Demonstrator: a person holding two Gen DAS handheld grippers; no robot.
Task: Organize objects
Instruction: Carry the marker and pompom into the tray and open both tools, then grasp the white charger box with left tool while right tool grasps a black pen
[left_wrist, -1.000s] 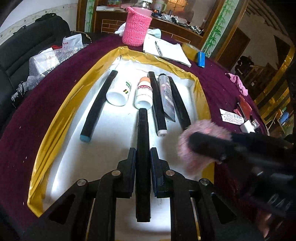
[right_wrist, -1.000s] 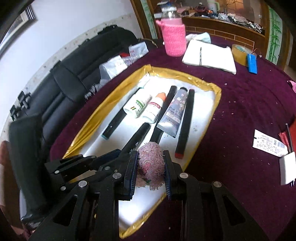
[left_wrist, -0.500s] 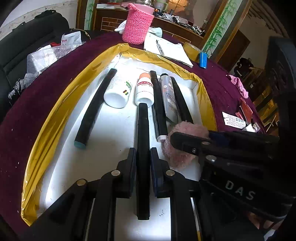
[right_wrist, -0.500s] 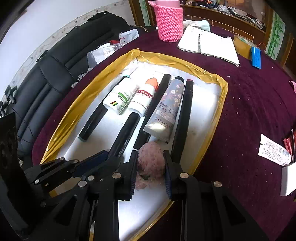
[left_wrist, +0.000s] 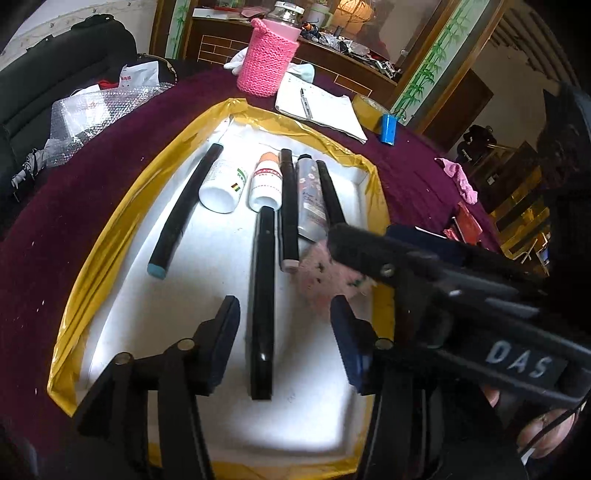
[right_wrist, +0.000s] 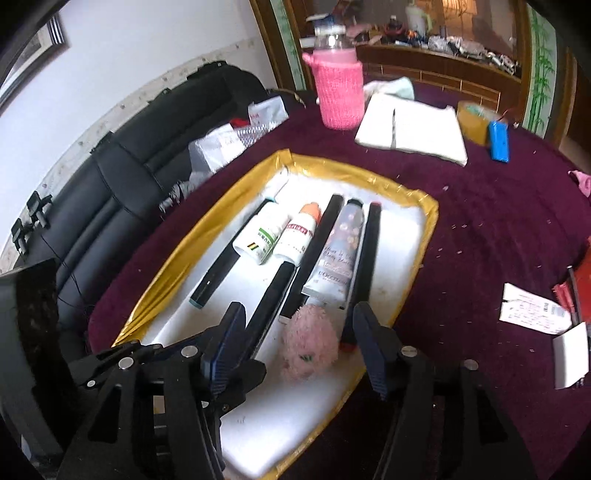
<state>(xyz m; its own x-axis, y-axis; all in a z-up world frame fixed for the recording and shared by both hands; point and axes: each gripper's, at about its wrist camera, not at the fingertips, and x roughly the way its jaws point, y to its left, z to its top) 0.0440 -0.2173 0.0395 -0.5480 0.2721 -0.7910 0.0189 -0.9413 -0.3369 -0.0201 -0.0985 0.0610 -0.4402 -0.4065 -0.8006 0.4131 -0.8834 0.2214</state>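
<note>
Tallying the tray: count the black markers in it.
4. The teal-capped marker lies leftmost in the tray; the middle marker between the jaws of the open left claw; the third marker right of the orange-capped bottle; the fourth marker right of the floral tube. None looks hidden.

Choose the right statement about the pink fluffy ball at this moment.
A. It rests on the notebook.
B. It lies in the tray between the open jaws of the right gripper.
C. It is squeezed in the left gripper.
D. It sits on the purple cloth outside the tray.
B: the pink fluffy ball lies on the tray, and the right gripper stands with its jaws wide apart, not touching it.
</note>
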